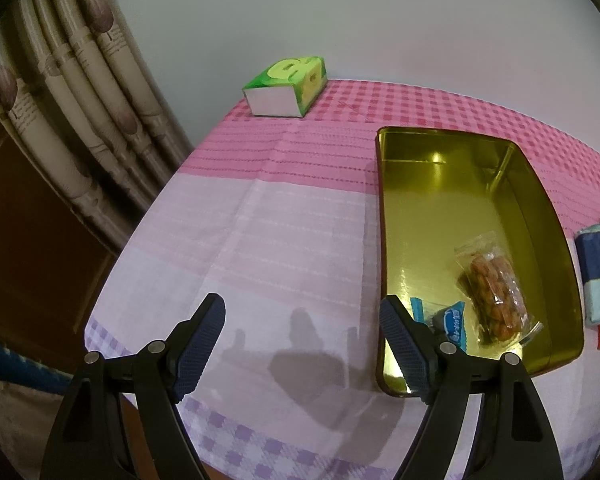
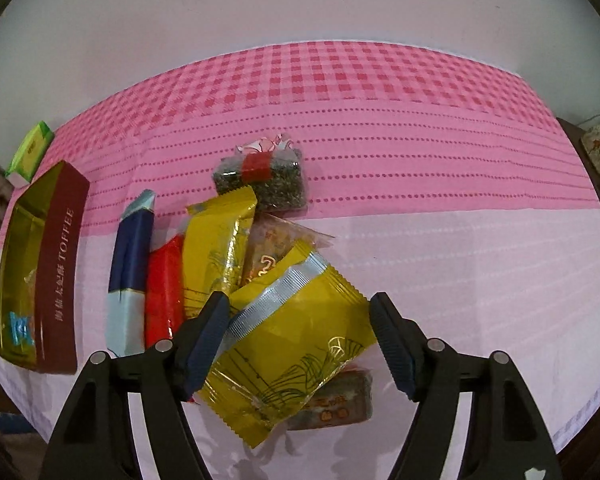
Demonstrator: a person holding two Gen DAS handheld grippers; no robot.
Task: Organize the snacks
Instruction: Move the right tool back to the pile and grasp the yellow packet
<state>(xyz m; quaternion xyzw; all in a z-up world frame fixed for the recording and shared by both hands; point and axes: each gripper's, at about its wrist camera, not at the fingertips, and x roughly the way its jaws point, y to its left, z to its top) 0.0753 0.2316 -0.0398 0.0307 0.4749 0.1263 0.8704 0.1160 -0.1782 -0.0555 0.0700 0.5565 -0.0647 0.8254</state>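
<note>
The right gripper point(image 2: 296, 340) is straddling a yellow snack packet point(image 2: 296, 356), jaws parted; the left gripper point(image 1: 302, 346) is hovering wide and empty near the gold toffee tin point(image 1: 540, 216).

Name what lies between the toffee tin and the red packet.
A dark blue packet with pale ends, lying on the cloth between toffee tin and red packet; the right wrist view shows this.

The tin point(image 1: 540, 208) stands on the worktop point(image 1: 284, 240), and every place here is told from it. Inside it, at its near end, lie a nut packet point(image 1: 494, 288) and, to that packet's left, a small wrapped sweet point(image 1: 454, 324). Far behind the tin to its left, at the worktop's back edge, sits a tissue pack point(image 1: 288, 86). To the tin's right a heap of snack packets point(image 2: 220, 256) lies on the worktop, the long bar point(image 2: 130, 256) nearest the tin, a tea packet point(image 2: 268, 180) behind the heap.
</note>
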